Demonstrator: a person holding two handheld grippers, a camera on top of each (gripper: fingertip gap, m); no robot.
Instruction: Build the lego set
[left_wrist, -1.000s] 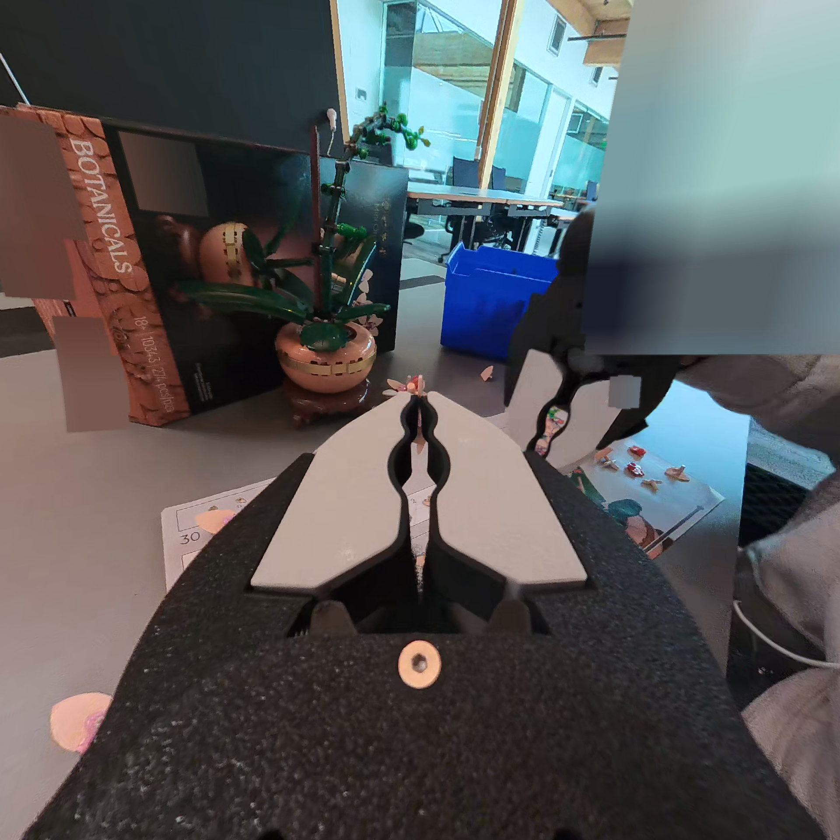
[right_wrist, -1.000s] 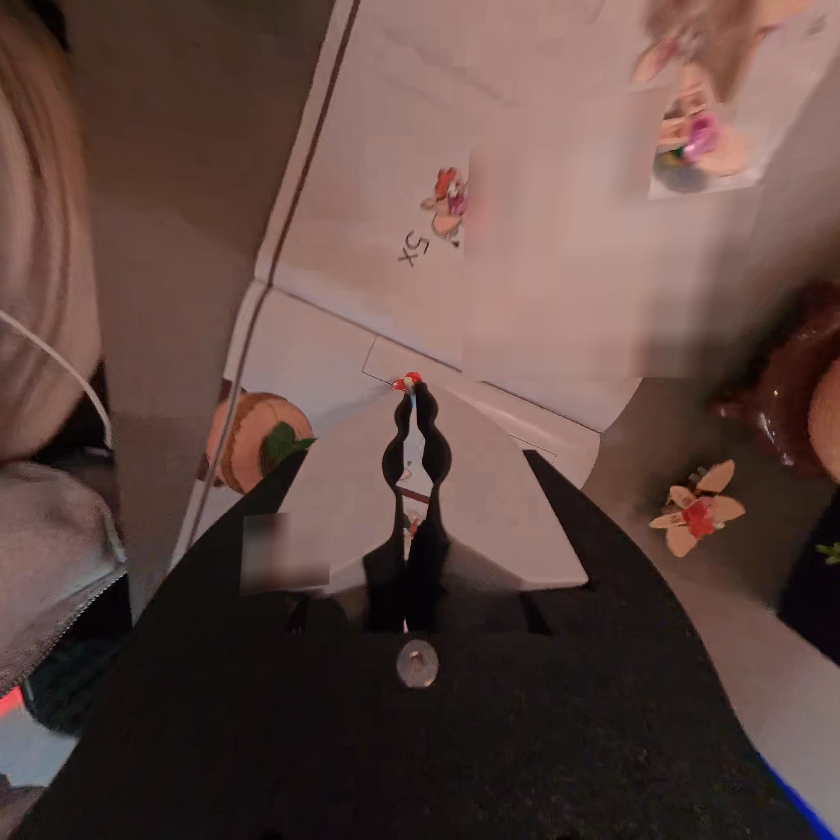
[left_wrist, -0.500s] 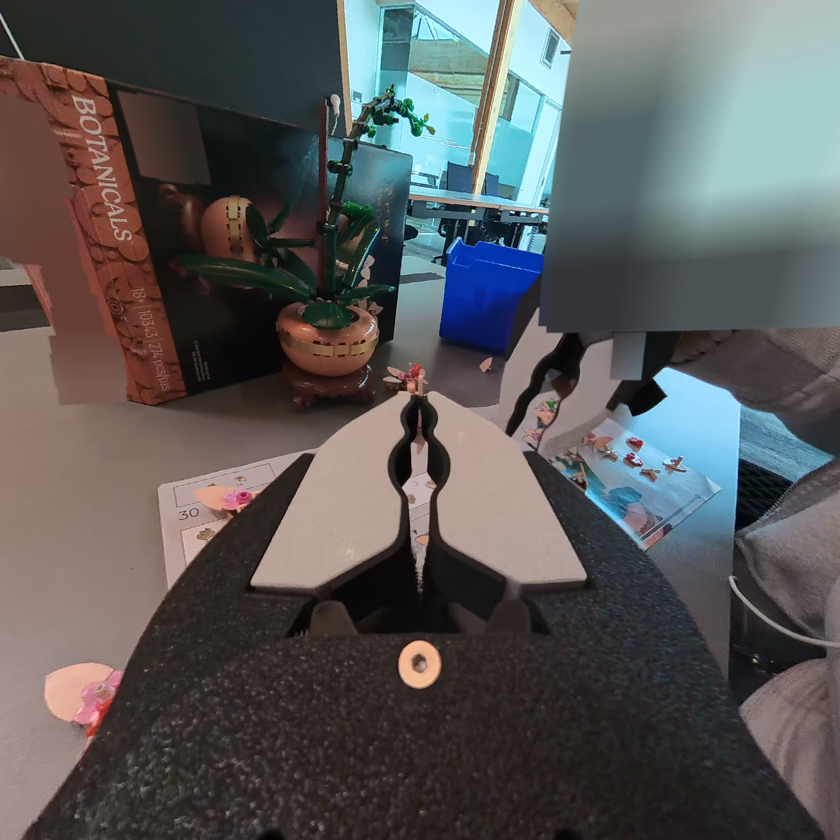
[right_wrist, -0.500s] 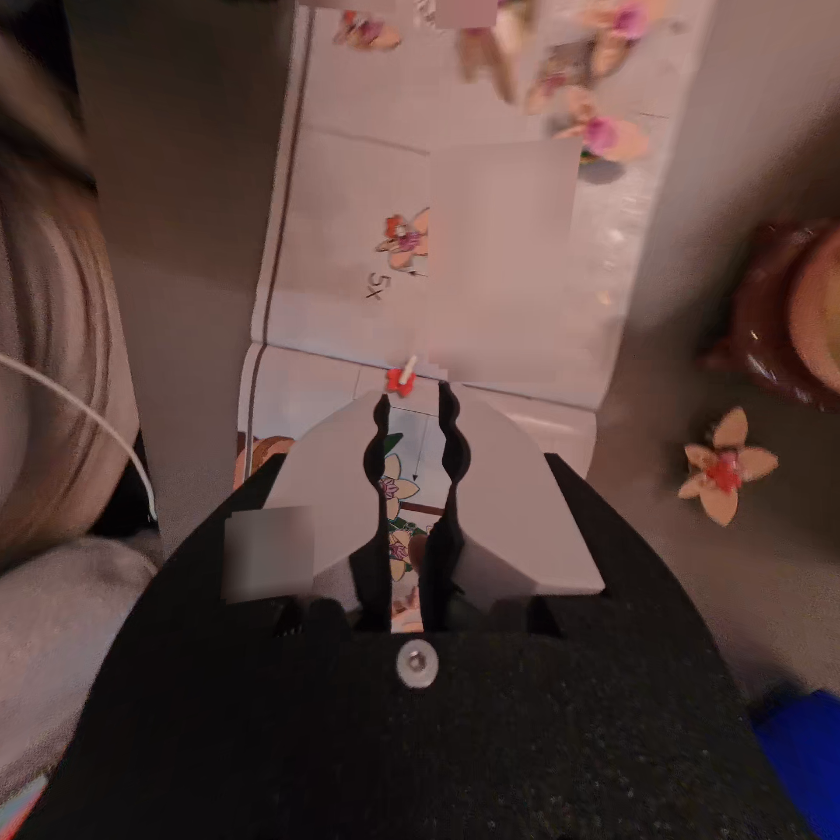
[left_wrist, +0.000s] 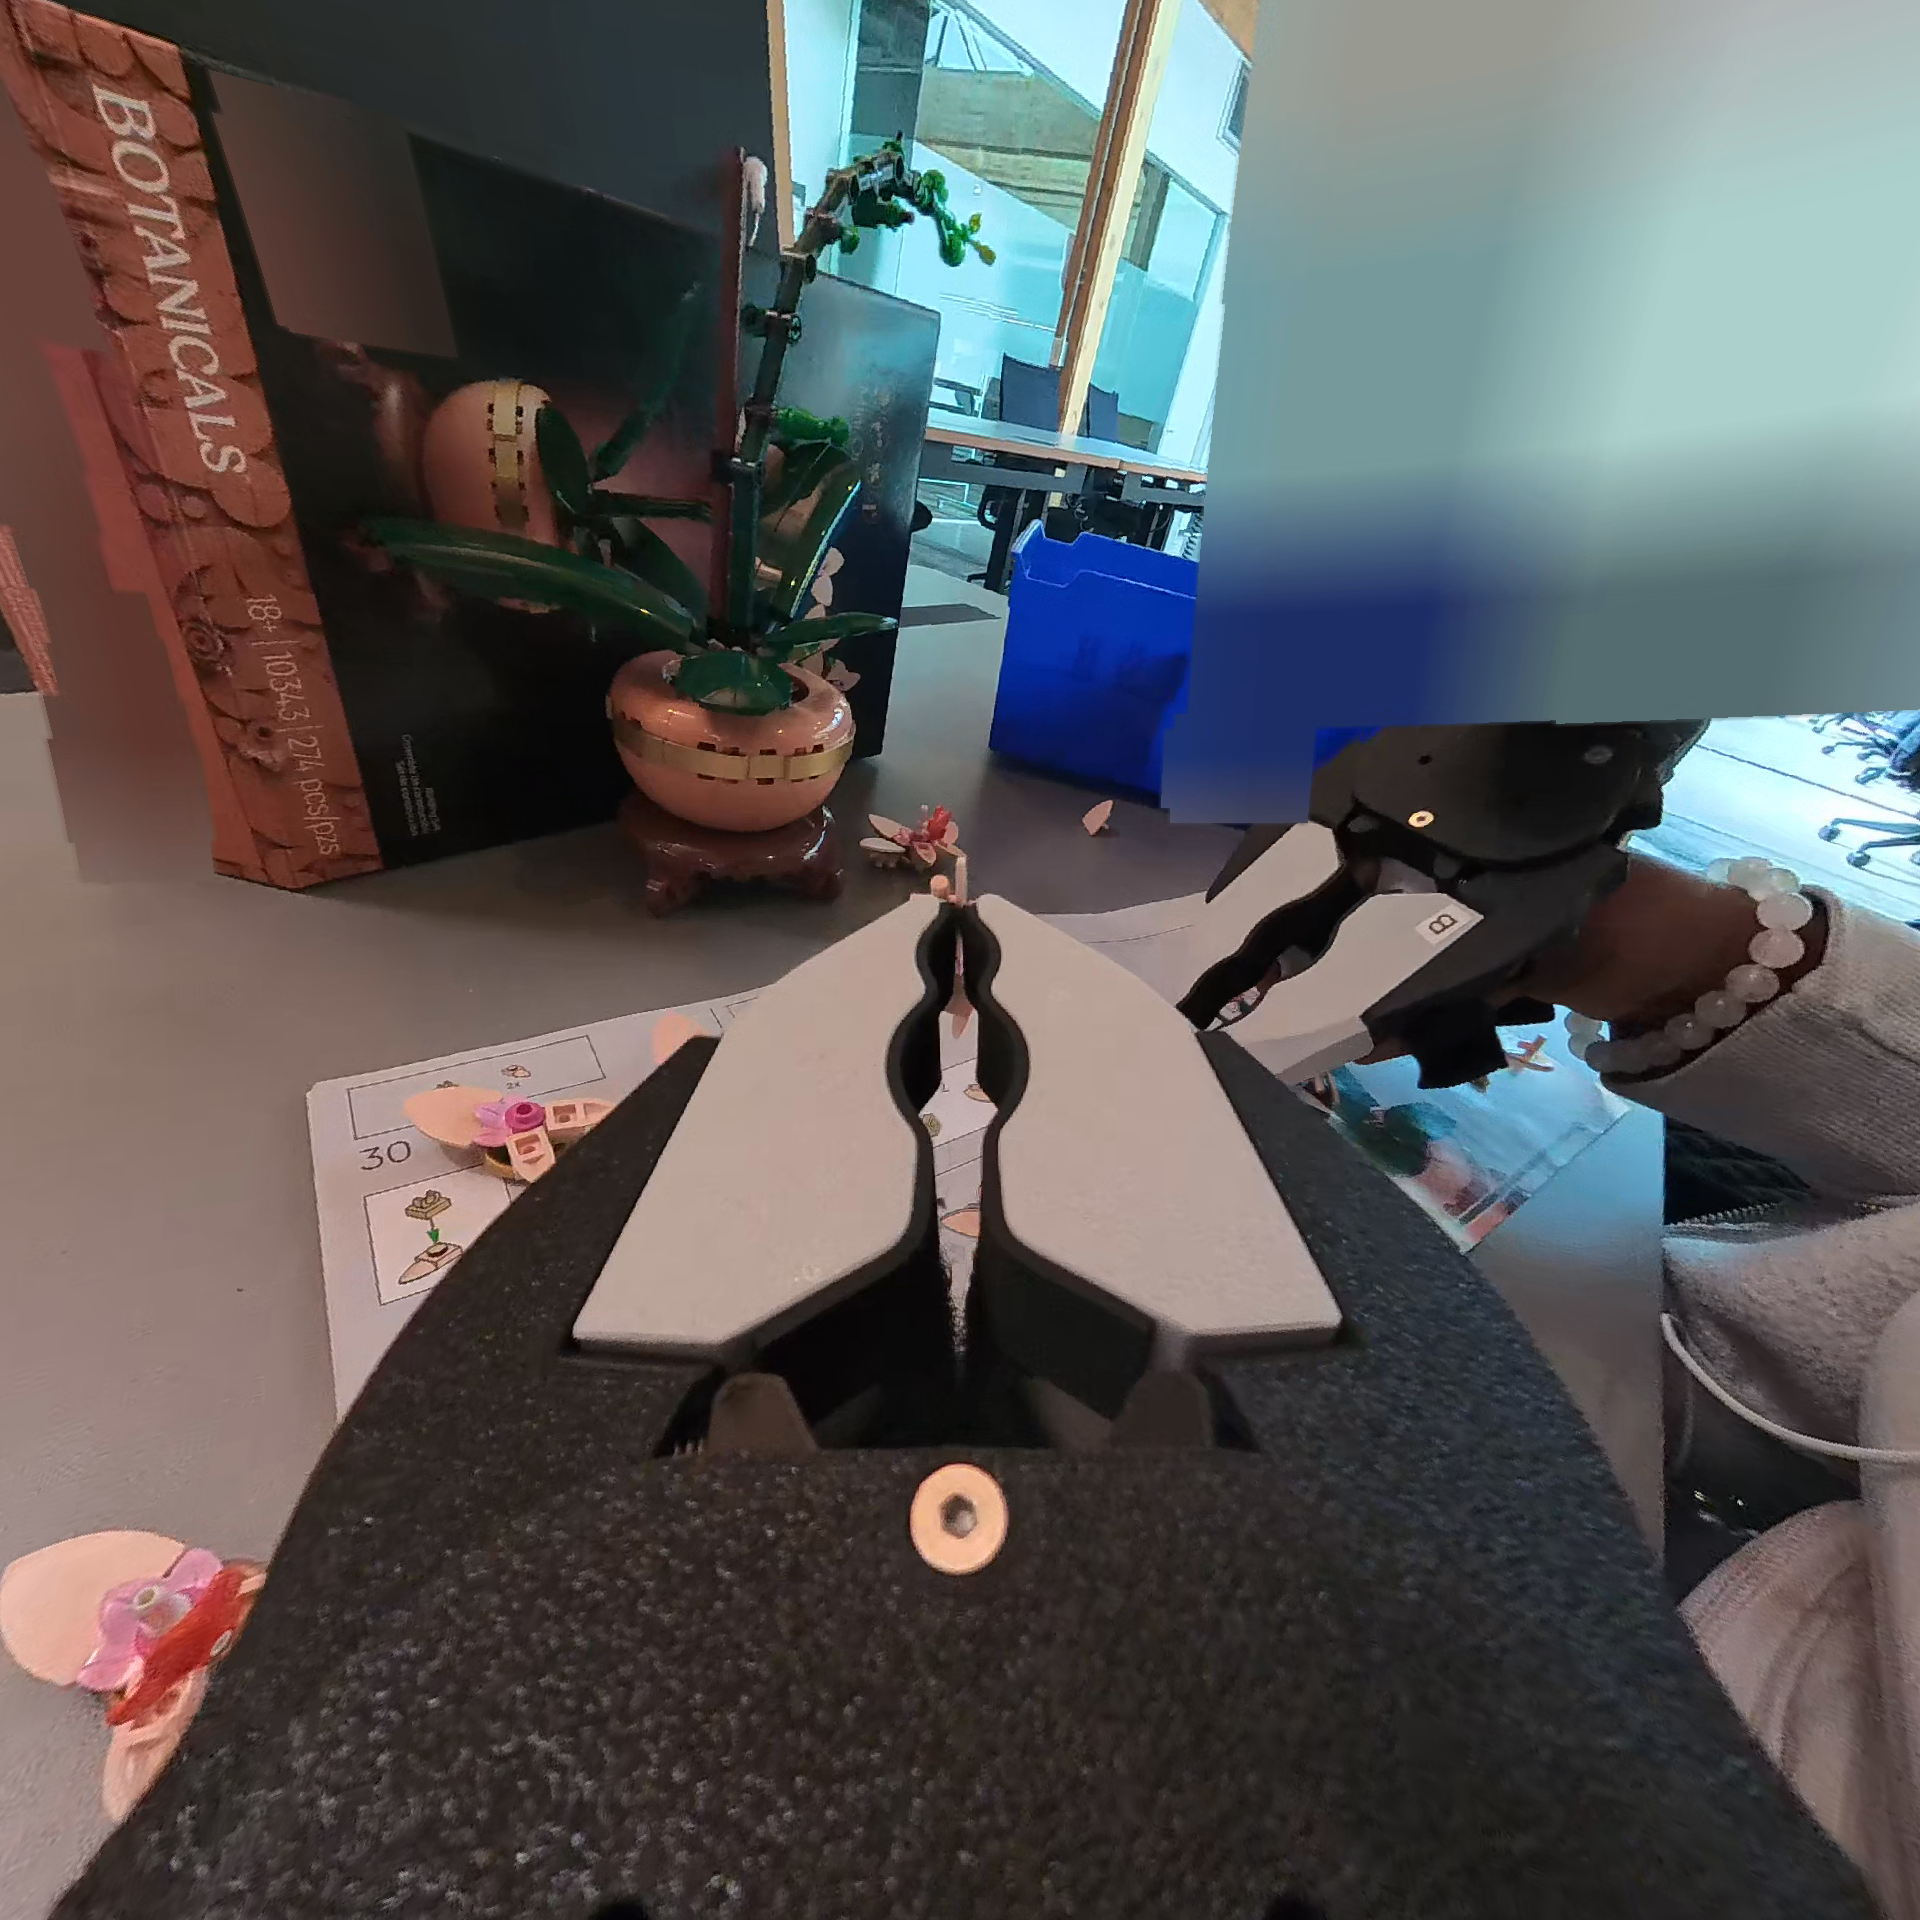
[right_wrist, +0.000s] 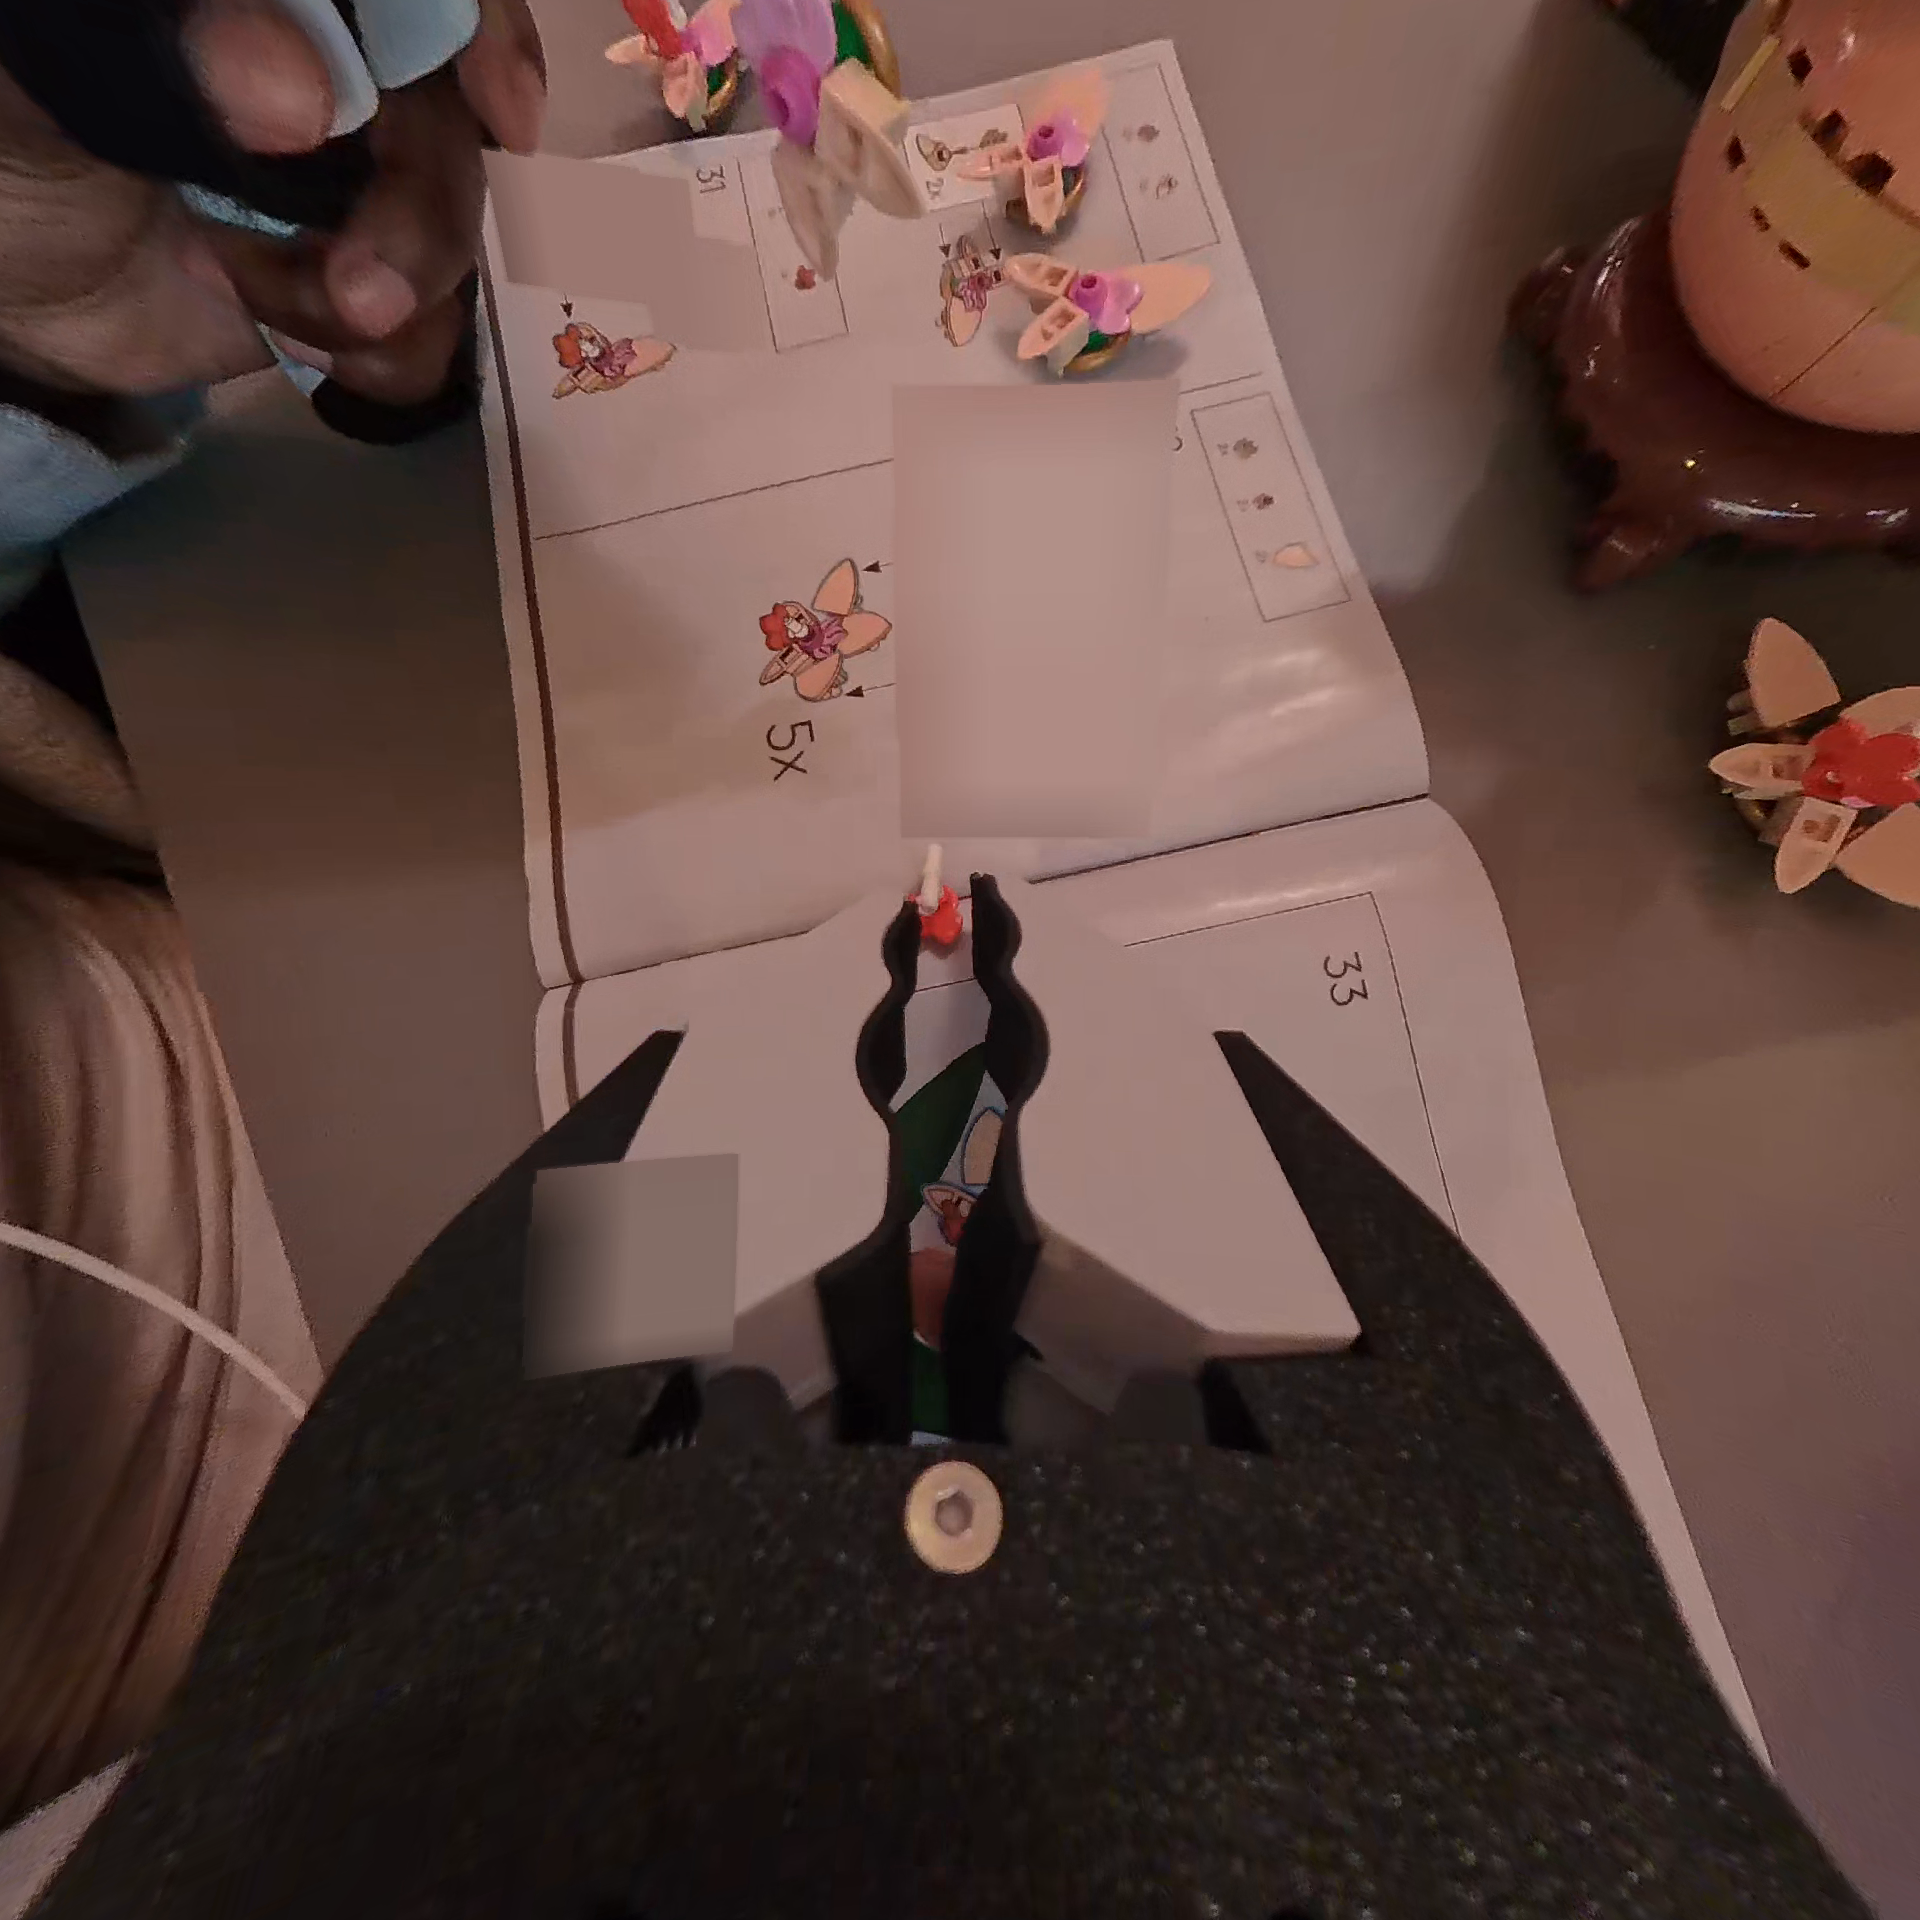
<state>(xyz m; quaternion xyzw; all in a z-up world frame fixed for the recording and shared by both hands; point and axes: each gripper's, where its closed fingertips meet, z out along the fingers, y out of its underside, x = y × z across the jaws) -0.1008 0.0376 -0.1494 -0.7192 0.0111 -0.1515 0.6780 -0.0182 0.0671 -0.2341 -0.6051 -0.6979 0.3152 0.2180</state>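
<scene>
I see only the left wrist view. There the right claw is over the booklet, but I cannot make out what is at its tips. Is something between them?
Observer: Yes. A small red flower piece with a white peg sits between the tips of the right claw. It touches one tip, and the jaws stand apart.
Operator: What lies under it?
Observer: The open booklet, close to its fold.
Operator: My left claw hides part of that booklet. How many flowers lie on it?
Observer: Two flowers with purple centres, side by side on the far page.
</scene>
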